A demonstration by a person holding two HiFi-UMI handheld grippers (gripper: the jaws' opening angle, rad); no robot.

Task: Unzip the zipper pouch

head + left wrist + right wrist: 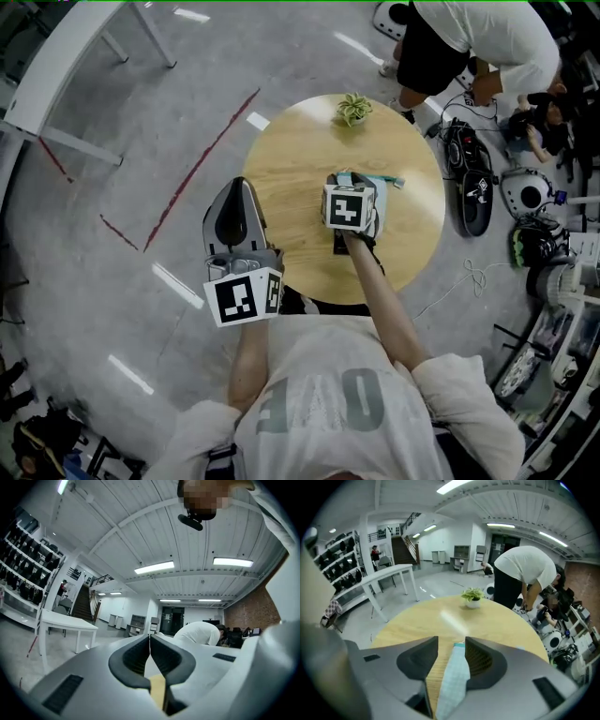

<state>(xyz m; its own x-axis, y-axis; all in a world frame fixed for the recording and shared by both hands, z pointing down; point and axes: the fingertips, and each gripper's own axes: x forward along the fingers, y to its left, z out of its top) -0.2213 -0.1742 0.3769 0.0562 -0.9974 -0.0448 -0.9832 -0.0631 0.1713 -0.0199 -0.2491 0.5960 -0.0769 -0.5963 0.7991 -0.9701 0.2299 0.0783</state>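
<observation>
Round wooden table (291, 169) below me: my right gripper (451, 641) tilts down, arm outstretched, jaws apart around the zipper pouch (454, 681). My left gripper (150, 639) points level beside the table, jaws together.

I count two grippers: left gripper (150, 641), right gripper (452, 641). One pouch (454, 681), between the right gripper's jaws. One round table (291, 169) under it, one potted plant (354, 108) beyond its tips. One white table (56, 75), one bystander (478, 37).
</observation>
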